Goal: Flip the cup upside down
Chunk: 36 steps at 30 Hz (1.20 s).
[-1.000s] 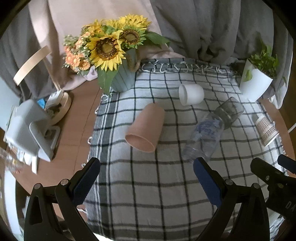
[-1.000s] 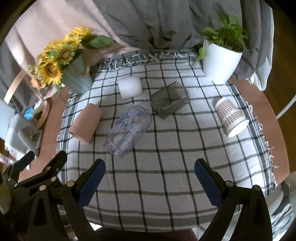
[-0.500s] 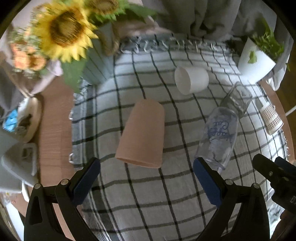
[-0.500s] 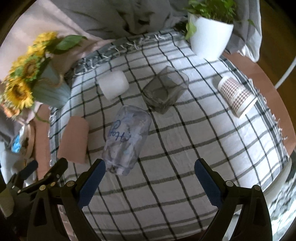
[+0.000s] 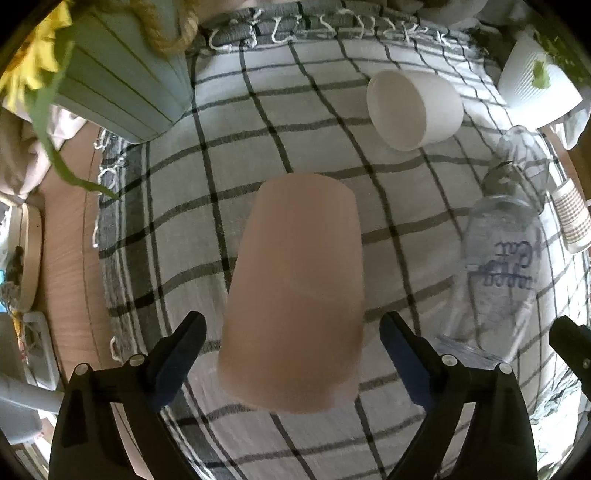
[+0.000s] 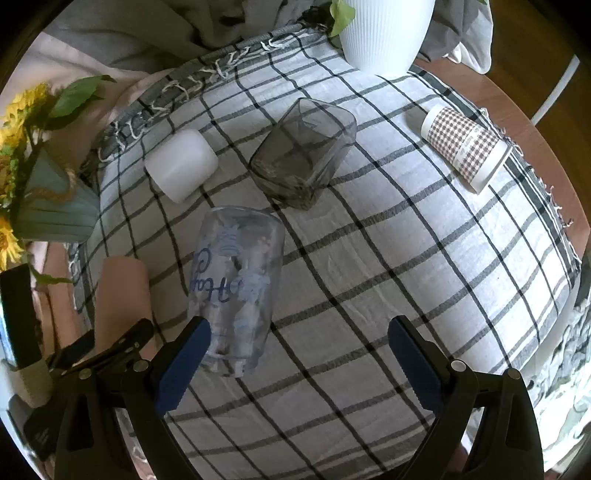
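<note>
While the left gripper [image 5: 291, 336] hangs spread wide, the pink cup [image 5: 295, 291] lies on its side directly between and just ahead of its blue-padded fingers [image 5: 181, 350], wide rim toward the camera and closed base pointing away. Neither pad touches the cup wall; each stands a little clear of it, which reads as a lineup for a squeeze across the body near the rim. Taking it there would probably leave room to swing the base up and set the rim down on the checked tablecloth [image 5: 258, 122].

Ahead and to the right of that gripper a white cup [image 5: 413, 110] lies on its side with its mouth showing. Further right lies a clear glass with blue lettering [image 5: 495, 273], and at the far left stands a ribbed blue-green vase [image 5: 114, 77], well apart from the cup.

Over the same cloth the right gripper [image 6: 299, 350] is also spread and holds nothing. The lettered glass lies just ahead of its left finger [image 6: 184, 354], overlapping the pad in view, though contact cannot be told. Beyond it rest a smoky square glass [image 6: 303, 155] and, ahead to the right, a houndstooth paper cup [image 6: 465, 147], both on their sides. A white ribbed planter [image 6: 384, 33] stands at the far edge.

My guess is that the smooth tapered wall may slip forward as the pads close.
</note>
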Each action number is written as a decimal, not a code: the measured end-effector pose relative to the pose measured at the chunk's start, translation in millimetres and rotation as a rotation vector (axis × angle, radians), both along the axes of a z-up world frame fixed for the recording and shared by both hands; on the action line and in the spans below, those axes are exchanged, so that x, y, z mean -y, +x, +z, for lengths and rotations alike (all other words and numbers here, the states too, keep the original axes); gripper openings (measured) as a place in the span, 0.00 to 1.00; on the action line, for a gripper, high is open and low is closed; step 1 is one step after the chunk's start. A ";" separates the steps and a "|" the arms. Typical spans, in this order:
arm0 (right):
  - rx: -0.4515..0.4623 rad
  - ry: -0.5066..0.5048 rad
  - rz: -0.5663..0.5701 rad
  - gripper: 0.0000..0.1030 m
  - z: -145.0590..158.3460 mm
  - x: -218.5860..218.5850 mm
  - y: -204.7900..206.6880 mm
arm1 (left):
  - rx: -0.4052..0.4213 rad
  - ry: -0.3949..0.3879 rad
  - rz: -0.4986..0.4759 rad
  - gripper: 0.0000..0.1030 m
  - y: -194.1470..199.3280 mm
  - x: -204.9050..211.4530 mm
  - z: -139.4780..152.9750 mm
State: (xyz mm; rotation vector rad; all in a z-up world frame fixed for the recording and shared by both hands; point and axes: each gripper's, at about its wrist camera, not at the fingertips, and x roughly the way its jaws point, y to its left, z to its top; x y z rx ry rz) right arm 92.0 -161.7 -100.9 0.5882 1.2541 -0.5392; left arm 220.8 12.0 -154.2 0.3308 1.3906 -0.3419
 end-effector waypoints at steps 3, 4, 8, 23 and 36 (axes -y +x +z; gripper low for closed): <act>-0.012 -0.009 0.001 0.94 -3.1 -1.4 2.4 | -0.002 0.016 -0.006 0.88 3.6 1.8 -8.2; -0.018 -0.012 0.002 0.94 -4.4 -1.9 3.6 | -0.002 0.021 -0.008 0.86 6.3 2.1 -11.6; -0.030 -0.014 -0.001 0.94 -8.0 -2.4 4.9 | -0.028 0.024 -0.006 0.77 13.7 6.8 -24.2; -0.027 -0.049 0.027 0.94 -8.2 -3.0 0.5 | 0.082 0.003 0.019 0.70 -7.9 1.9 6.2; 0.045 -0.040 0.073 0.94 4.9 10.1 -19.7 | 0.153 -0.087 0.098 0.68 -57.0 -4.3 62.2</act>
